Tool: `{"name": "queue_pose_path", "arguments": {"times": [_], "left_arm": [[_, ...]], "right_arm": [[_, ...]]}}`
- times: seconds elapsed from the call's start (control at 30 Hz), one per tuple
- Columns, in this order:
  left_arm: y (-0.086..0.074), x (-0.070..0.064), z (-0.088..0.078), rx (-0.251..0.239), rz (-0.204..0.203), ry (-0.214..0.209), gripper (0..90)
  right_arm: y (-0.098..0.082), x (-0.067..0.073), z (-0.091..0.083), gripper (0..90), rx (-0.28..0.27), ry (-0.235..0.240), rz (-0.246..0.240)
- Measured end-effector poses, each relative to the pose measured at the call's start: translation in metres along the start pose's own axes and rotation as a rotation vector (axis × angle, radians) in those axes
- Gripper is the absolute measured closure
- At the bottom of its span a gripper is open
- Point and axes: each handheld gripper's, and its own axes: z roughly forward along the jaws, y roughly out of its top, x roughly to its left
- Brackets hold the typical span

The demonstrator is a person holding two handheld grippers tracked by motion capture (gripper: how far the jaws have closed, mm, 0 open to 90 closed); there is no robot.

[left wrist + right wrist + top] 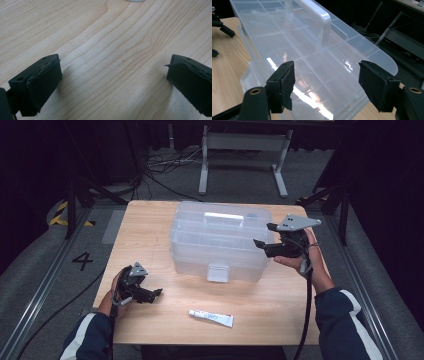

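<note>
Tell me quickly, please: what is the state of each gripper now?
Left gripper: open, holding nothing, low over the table.
Right gripper: open, holding nothing, at the box.

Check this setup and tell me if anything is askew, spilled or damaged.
Nothing is spilled or tipped. The clear plastic organizer box sits flat and closed, and the small white tube lies apart on the table. One oddity: the pads on the right gripper have ragged, chipped edges, and the left gripper's pads look worn too.

Overhead light falls bright on the wooden table (150, 227); surroundings far and at both sides stay dark. White glare streaks the clear box lid (312, 62). Soft shadows beside black pads (45, 75). High view slightly soft.
</note>
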Motion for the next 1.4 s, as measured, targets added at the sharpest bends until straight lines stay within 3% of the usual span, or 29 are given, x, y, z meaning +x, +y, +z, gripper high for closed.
{"name": "queue_pose_path", "arguments": {"times": [0.43,0.5,0.63,0.73,1.0,1.4], "left_arm": [[-0.001,-0.002,-0.001,0.002,-0.014,0.013,0.3],[-0.001,-0.003,-0.001,0.001,-0.012,0.018,0.4],[-0.001,-0.002,-0.001,0.002,-0.014,0.013,0.3],[0.0,-0.002,-0.001,0.0,0.012,0.014,0.3],[0.001,0.0,0.001,0.005,0.011,-0.005,0.3],[0.005,0.002,0.003,0.015,0.033,-0.024,0.4]], "right_arm": [[0.024,-0.003,0.025,36.2,0.038,0.006,0.008],[0.028,-0.002,0.029,36.6,0.069,-0.023,-0.009],[0.032,-0.005,0.034,37.4,0.088,-0.011,0.006],[0.035,-0.006,0.038,37.4,0.106,-0.004,0.001],[0.045,-0.01,0.053,43.0,0.173,-0.013,-0.008],[0.054,-0.007,0.07,43.4,0.215,-0.026,-0.051]]}}
